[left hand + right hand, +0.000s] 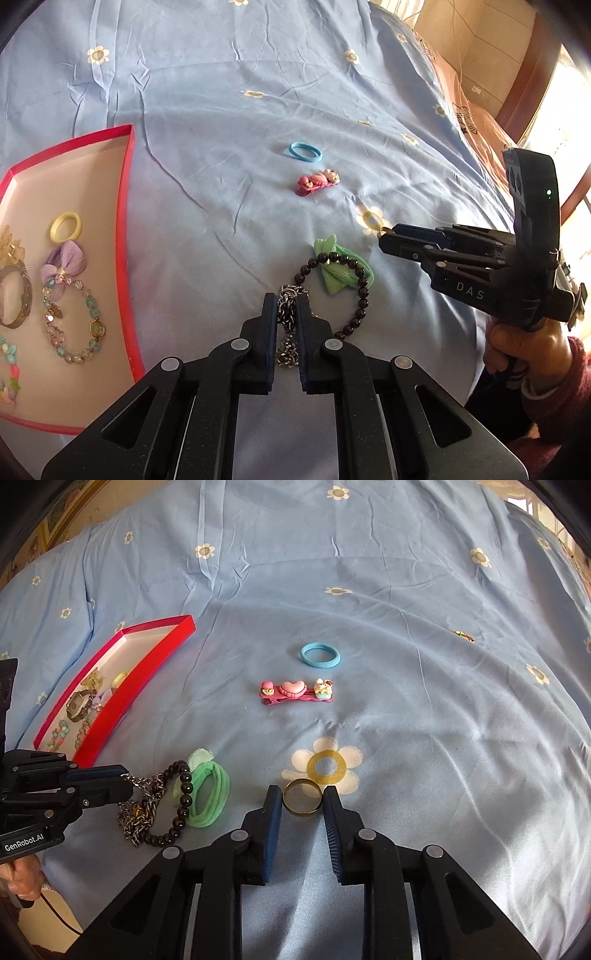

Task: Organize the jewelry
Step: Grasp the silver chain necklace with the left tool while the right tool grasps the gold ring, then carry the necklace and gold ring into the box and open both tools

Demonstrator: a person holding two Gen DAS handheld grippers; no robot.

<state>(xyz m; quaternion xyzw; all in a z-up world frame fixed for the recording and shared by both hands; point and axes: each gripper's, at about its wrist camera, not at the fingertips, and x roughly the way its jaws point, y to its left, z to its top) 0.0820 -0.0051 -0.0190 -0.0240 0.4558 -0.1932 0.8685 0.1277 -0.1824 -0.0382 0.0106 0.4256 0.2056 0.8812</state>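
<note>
My left gripper (287, 301) is shut on a silver chain (287, 317), which lies on the blue bedsheet tangled with a black bead bracelet (360, 299) and a green hair tie (338, 277). In the right wrist view the left gripper (127, 784) holds the chain (142, 812) beside the bracelet (184, 794) and green tie (210, 794). My right gripper (302, 794) is open, its fingers on either side of a gold ring (302, 801) on the sheet. The right gripper (384, 236) shows at the right of the left wrist view.
A red-rimmed box (123, 221) at the left holds a yellow ring, purple bow, bead bracelets and a watch; it also shows in the right wrist view (147, 686). A blue hair tie (319, 655) and pink hair clip (295, 692) lie farther out on the sheet.
</note>
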